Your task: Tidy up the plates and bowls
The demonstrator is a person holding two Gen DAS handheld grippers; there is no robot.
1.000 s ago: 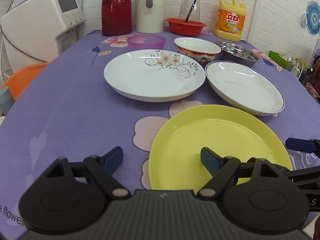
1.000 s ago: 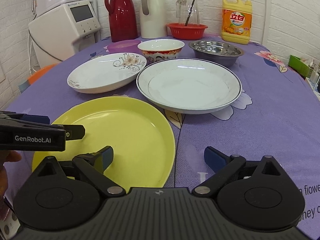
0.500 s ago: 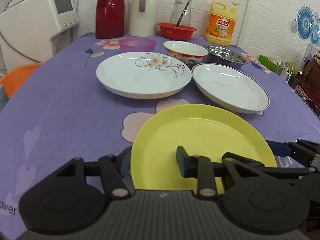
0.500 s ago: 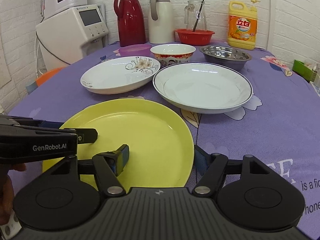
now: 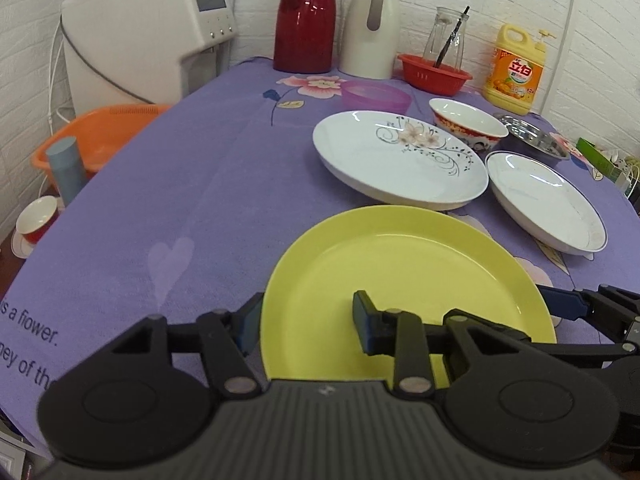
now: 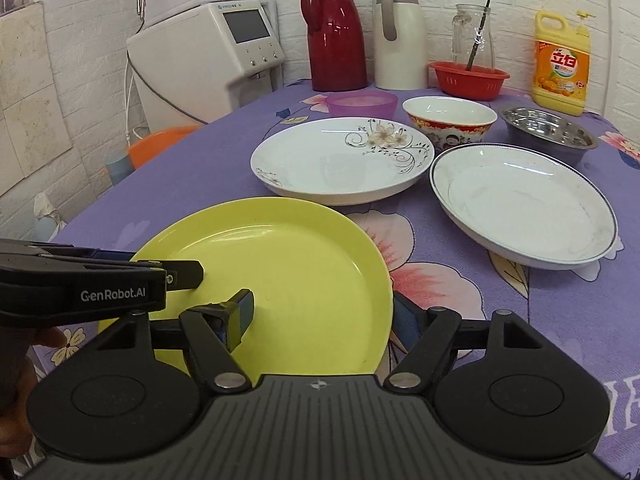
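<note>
A round table under a soft purple cloth printed with pink flowers (image 6: 224, 168) carries the dishes, its left half lying bare toward the white plastic water dispenser (image 6: 208, 60) standing off that edge. Nearest the cameras, a smooth round yellow plastic plate (image 6: 288, 280) is pinched at its near rim from both sides: the left gripper (image 5: 308, 322) is clamped on the plate's left edge with one pad under the rim and one on the glossy face, and the right gripper (image 6: 324, 316) is clamped the same way on the plate's right edge. Beyond the yellow plate sits a glossy white ceramic plate with a flower-and-scroll pattern (image 6: 344, 160), and to the right of the yellow plate, well apart from it, a white shallow plate with a thin dark rim line (image 6: 524, 204); the two white plates nearly touch. Behind these, farther from the yellow plate, stand a shiny round steel bowl (image 6: 548, 132), a white ceramic bowl with a red patterned outside (image 6: 450, 118) and a translucent purple plastic bowl (image 6: 362, 103). At the table's far edge are a red thermos jug (image 6: 336, 32), a cream thermos jug (image 6: 398, 36), a red plastic basket (image 6: 468, 78) and a yellow detergent bottle (image 6: 562, 64).
</note>
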